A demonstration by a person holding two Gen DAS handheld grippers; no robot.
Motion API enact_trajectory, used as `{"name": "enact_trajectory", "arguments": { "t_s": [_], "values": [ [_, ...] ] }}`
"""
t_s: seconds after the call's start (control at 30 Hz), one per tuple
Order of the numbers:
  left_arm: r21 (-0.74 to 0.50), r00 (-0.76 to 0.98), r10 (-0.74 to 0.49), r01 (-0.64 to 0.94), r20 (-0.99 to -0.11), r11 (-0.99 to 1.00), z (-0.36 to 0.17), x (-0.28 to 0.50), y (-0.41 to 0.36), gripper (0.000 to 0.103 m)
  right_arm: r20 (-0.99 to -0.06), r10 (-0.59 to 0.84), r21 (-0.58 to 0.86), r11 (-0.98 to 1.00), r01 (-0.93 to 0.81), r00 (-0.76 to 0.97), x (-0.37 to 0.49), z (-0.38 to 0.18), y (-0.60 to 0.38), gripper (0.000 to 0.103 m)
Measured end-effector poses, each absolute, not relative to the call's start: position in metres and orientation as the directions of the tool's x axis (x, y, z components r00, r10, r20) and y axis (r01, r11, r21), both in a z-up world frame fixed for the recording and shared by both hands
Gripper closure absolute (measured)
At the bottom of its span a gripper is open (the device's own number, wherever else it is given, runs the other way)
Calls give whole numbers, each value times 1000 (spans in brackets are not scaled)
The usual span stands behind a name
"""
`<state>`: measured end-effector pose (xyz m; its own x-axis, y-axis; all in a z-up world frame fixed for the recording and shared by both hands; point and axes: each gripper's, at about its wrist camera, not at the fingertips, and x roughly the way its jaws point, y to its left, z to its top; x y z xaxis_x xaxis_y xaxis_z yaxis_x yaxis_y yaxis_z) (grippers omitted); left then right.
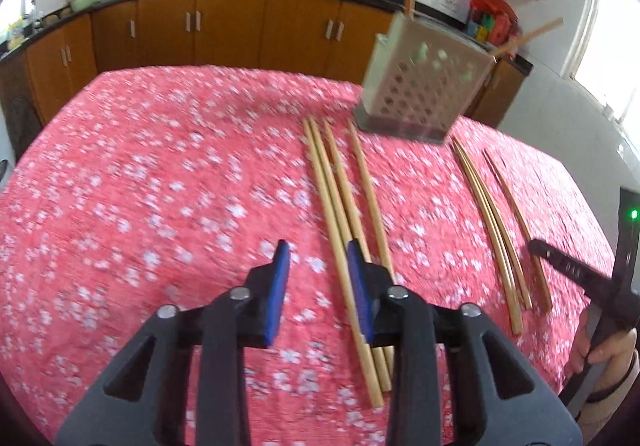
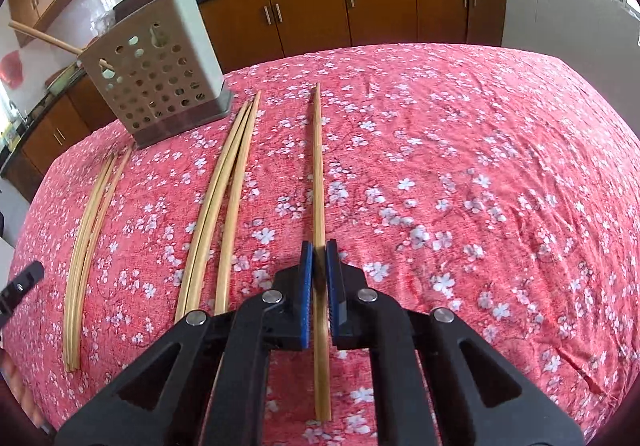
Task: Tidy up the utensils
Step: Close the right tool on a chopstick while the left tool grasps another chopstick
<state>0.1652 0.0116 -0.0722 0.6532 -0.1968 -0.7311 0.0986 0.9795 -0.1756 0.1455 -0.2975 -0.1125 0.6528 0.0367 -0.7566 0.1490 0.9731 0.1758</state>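
Chopstick point(image 2: 319, 182): pale wood, long, gripped by right gripper point(image 2: 319, 252)
Left gripper point(image 1: 319, 252): wide, holding nothing
Blurred: holder point(image 1: 420, 86)

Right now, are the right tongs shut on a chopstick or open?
Shut on one. The right tongs have their blue pads pressed against a single chopstick that runs between them, apart from the other chopsticks.

Red tablecloth point(image 2: 440, 166) with white blossoms, pale tan chopsticks point(image 2: 319, 174), grey perforated holder point(image 2: 160, 78), blue-padded black gripper point(image 2: 319, 258)
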Motion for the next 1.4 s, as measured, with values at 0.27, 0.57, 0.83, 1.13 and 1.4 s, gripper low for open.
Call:
{"name": "enact_trajectory", "arguments": {
  "t_s": [0.27,0.57,0.83,1.13,1.4],
  "values": [
    [-142,603,-186,120,-776,983,-91,171,-4,84,-753,17,135,982,130,658,142,-111,-295,95],
    [-52,612,-105,105,-784,993,-94,179,-13,88,-752,36,131,987,96,658,144,-112,-283,95],
    [-43,619,-26,-12,-785,999,-93,206,27,95,-749,12,119,986,116,663,154,-112,-292,95],
    [-108,628,-82,-3,-774,994,-93,217,56,94,-745,-1,148,975,166,668,161,-114,-312,95],
    [-133,629,-102,-2,-771,991,-91,210,58,94,-744,-1,148,975,165,668,162,-114,-312,95]
  ]
}}
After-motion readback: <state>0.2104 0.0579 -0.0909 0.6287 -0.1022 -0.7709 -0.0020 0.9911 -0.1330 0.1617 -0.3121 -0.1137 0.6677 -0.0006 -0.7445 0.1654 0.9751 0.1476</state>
